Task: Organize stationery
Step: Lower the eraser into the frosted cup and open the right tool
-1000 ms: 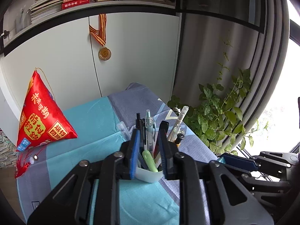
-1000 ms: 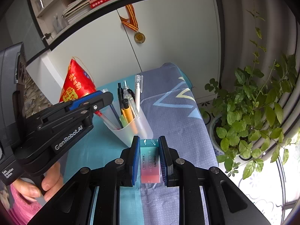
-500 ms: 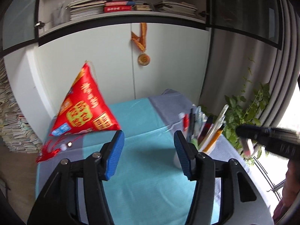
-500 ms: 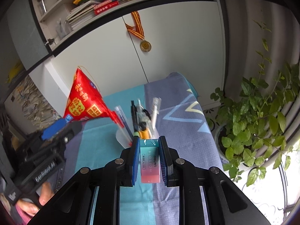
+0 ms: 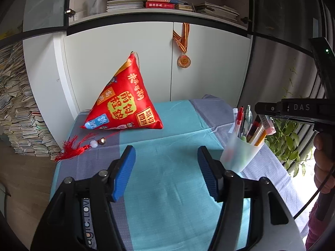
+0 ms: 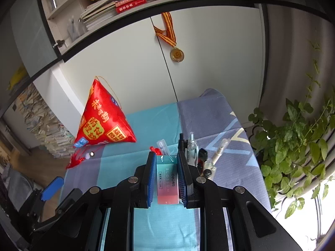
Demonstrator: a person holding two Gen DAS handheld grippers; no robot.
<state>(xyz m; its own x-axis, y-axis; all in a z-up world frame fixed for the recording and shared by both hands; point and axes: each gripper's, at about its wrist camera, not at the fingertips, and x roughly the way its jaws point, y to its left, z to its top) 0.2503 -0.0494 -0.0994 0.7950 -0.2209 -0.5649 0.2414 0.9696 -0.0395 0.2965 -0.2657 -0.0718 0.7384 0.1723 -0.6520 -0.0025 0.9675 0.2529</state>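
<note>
Teal-and-pink boxed eraser (image 6: 167,179) is being clamped by the right gripper (image 6: 166,168), hovering above the translucent plastic pen cup (image 5: 241,153); judged next: release inside. Left gripper (image 5: 166,170) is gaping empty at cup's nine o'clock.

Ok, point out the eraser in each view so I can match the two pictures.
Left wrist: the eraser shows at the right edge, held above the pen cup by the right tool.
Right wrist: lower centre, clamped between the tool's blue pads, pens just beyond.
Shared landmark: the red triangular pouch.
</note>
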